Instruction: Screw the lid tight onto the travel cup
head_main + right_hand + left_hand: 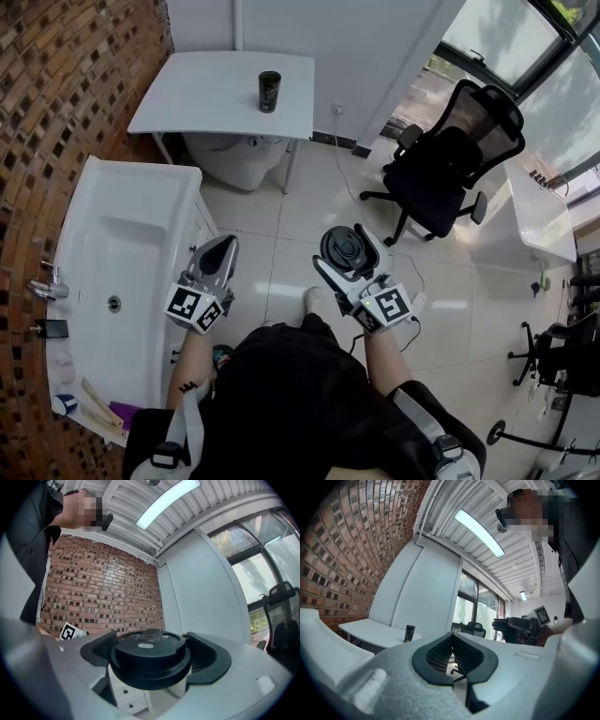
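Black lid [150,656] sits clamped in the right tool [348,247] — the left tool [221,253] is fully closed and empty.

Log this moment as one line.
left claw: shut, empty | right claw: shut on round black plastic lid | dark cylindrical travel cup: upright on white table

white sink [141,244] against brick wall [66,84], black office chair [441,173] well apart.

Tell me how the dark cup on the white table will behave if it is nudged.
The cup stands upright, tall and narrow, so a sideways nudge would probably tip it. Once down, its round body would likely roll on the smooth table.
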`<state>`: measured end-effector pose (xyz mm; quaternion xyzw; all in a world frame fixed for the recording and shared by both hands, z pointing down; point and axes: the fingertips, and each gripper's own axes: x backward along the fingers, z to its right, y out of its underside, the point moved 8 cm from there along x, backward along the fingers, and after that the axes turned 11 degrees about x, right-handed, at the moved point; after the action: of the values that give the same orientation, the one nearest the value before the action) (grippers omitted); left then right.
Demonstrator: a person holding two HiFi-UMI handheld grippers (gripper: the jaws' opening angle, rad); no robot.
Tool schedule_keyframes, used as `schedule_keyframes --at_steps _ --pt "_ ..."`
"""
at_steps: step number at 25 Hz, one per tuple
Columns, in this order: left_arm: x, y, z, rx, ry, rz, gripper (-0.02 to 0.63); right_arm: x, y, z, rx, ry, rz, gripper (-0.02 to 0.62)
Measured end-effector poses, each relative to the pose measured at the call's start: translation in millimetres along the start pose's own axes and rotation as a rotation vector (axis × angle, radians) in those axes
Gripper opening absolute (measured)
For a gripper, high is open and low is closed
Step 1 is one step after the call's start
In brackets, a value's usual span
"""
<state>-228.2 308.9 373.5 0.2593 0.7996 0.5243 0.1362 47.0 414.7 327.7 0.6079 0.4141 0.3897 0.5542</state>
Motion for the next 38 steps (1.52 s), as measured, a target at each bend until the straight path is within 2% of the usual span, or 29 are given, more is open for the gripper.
schedule_keyframes --at_steps 4,12,17,25,31,34,38 --pt "-8.9 -4.9 -16.2 -0.005 -0.028 -0.003 0.002 -27.3 12.6 15.4 -0.008 -0.02 0.001 0.472" --pt "-38.3 -11.4 -56.1 -0.008 -0.134 0.013 0.002 -102.2 26.6 55.9 -0.02 -0.126 0.019 0.472" --pt "-86.6 -18.4 -84.9 -0.029 -0.185 0.039 0.002 -153.0 31.2 102.9 0.01 -0.198 0.041 0.472" --pt "-190.4 -36.9 -110.3 -0.073 -0.233 0.087 0.002 -227.4 27.0 204.9 0.012 -0.288 0.08 0.472" --pt "-227.1 -35.9 -122.9 -0.065 -0.289 0.072 0.002 -258.9 30.7 241.5 0.015 -0.352 0.085 0.472" --pt "-244.7 -30.0 -122.7 -0.052 -0.283 0.052 0.002 -266.6 38.6 258.8 0.0 -0.35 0.074 0.472" --pt "-258.9 -29.7 -128.9 -0.03 -0.252 0.068 0.002 -277.7 50.5 275.7 -0.019 -0.329 0.052 0.472"
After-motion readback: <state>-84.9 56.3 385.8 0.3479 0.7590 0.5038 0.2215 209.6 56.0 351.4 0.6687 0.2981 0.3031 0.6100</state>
